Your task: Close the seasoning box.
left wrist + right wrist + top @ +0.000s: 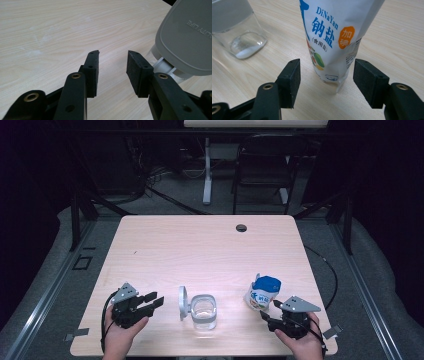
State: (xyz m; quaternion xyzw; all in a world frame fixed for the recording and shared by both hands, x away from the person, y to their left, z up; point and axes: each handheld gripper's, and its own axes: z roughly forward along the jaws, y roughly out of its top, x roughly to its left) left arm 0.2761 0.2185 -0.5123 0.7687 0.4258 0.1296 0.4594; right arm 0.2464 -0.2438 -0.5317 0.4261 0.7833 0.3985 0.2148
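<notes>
Here is the scene from the high view: a pale wooden tabletop (200, 245) with the action all along its near edge. At the near left the left gripper (152, 301) sits in the person's left hand (120, 337), low over the wood, its tips aimed right toward the glass jar (204, 311). The jaws stand apart with nothing but bare tabletop between the pads, so this gripper is released and grasps nothing.

The jar stands upright just right of the middle of the near edge, clear glass, with its grey lid (182, 303) swung up on its left side. In the left gripper view that lid (186, 37) looms just beyond the right-hand pad, close but not touching it. In the right gripper view the jar (239, 32) shows a thin layer of white grains at its bottom.

Over to the right: the salt bag (262, 293), a white pouch with a blue top and blue lettering, stands upright on the tabletop, to the right of the jar and apart from it. The right gripper (269, 311), held in the right hand (302, 340) at the near right corner, points at it from the near side. In the right gripper view the bag (332, 45) stands just beyond the gap between the two pads, and neither pad presses on it. This gripper is released too.
</notes>
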